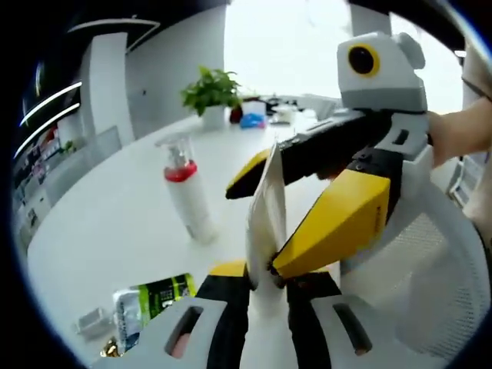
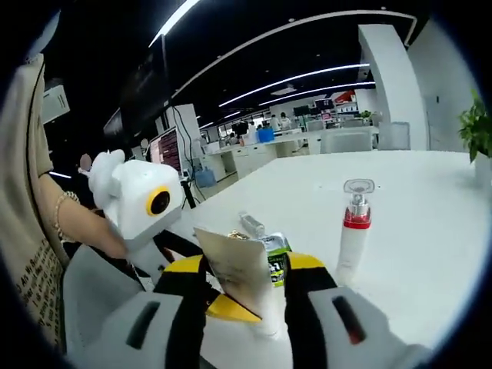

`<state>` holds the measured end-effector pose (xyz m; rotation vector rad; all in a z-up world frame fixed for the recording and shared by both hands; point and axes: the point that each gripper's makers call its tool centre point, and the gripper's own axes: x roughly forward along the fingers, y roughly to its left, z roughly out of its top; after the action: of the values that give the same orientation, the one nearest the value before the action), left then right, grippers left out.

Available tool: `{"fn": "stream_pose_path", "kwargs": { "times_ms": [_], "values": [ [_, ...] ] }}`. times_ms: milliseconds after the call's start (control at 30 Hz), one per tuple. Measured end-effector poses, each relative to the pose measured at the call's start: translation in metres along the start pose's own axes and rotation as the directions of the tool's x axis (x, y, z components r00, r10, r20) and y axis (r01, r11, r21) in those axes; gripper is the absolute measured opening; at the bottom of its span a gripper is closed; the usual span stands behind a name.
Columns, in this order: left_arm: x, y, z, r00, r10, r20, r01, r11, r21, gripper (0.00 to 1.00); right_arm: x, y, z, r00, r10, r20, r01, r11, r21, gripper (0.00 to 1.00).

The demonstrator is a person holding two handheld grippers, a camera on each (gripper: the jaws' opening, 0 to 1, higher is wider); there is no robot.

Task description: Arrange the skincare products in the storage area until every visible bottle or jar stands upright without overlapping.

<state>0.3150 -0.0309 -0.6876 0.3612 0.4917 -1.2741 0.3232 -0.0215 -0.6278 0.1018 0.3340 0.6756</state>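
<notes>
Green sachet point(image 1: 152, 301) with white print too blurred to read, no other legible text

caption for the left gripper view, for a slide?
Both grippers, left and right, pinch a thin white sachet above the white table, spray bottle standing behind.

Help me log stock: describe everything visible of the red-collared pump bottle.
The pump bottle is a slim white cylinder, plastic by its look, with a red collar and a clear cap over the pump head. It stands upright on the white table, apart from both claws, touching nothing but the tabletop. A green-labelled packet lies nearby.
</notes>
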Motion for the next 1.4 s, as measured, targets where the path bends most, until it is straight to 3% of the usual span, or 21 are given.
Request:
{"fn": "stream_pose_path", "kwargs": {
  "times_ms": [200, 733, 1100, 1400],
  "values": [
    [0.007, 0.014, 0.004, 1.0, -0.004, -0.001, 0.004, 1.0, 0.016, 0.14, -0.007, -0.012, 0.005, 0.999, -0.029, 0.044, 0.028, 0.999, 0.034, 0.48],
    [0.032, 0.066, 0.019, 1.0, 0.0, 0.001, 0.0, 0.998, 0.069, 0.14, -0.015, -0.021, -0.013, 0.995, -0.095, 0.023, 0.093, 0.993, 0.07, 0.67],
    [0.044, 0.1, 0.026, 1.0, 0.008, 0.002, -0.008, 0.996, 0.089, 0.14, -0.013, -0.022, -0.017, 0.994, -0.111, 0.006, 0.111, 0.992, 0.061, 0.74],
    [0.048, 0.113, 0.029, 0.999, -0.029, 0.031, 0.026, 0.996, 0.087, 0.14, -0.014, -0.025, -0.02, 0.993, -0.119, 0.001, 0.119, 0.99, 0.071, 0.76]
  ]
}}
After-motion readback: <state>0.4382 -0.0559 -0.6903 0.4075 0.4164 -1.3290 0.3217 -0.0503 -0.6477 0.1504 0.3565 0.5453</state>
